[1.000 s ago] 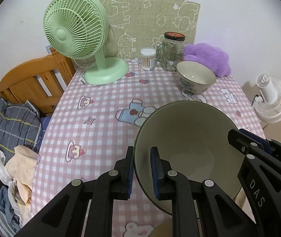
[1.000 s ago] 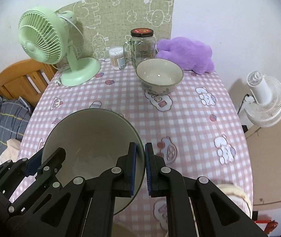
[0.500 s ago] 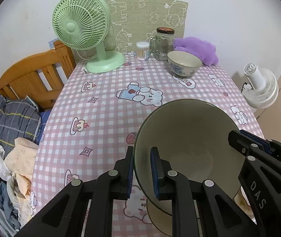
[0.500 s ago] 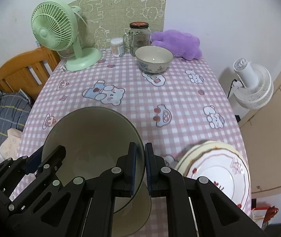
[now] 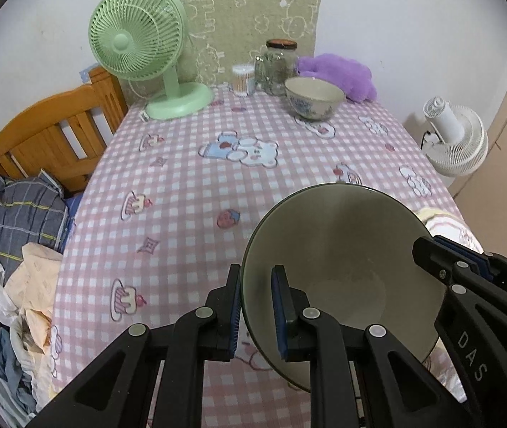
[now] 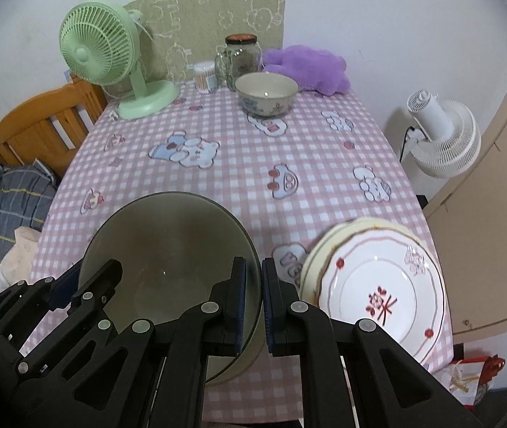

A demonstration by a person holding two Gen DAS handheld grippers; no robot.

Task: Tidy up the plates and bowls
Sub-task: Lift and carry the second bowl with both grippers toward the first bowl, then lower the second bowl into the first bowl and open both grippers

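Note:
A large grey-green bowl [image 5: 342,271] is held by both grippers above the near part of the pink checked table [image 5: 189,178]. My left gripper [image 5: 256,306] is shut on its left rim. My right gripper [image 6: 254,299] is shut on its right rim; the bowl also shows in the right wrist view [image 6: 167,264]. A small floral bowl [image 5: 314,97] stands at the far side of the table, also seen in the right wrist view [image 6: 267,93]. A stack of plates [image 6: 378,285], the top one white with red marks, lies at the near right edge.
A green desk fan [image 5: 146,53], a cotton swab tub [image 5: 243,79], a glass jar [image 5: 277,65] and a purple plush [image 5: 339,75] line the far edge. A wooden bed frame [image 5: 50,135] with clothes is left of the table. A white floor fan [image 6: 439,135] stands right.
Both grippers have pulled back toward the near edge with the bowl still held. The far objects look smaller and the plate stack has come into view at the right.

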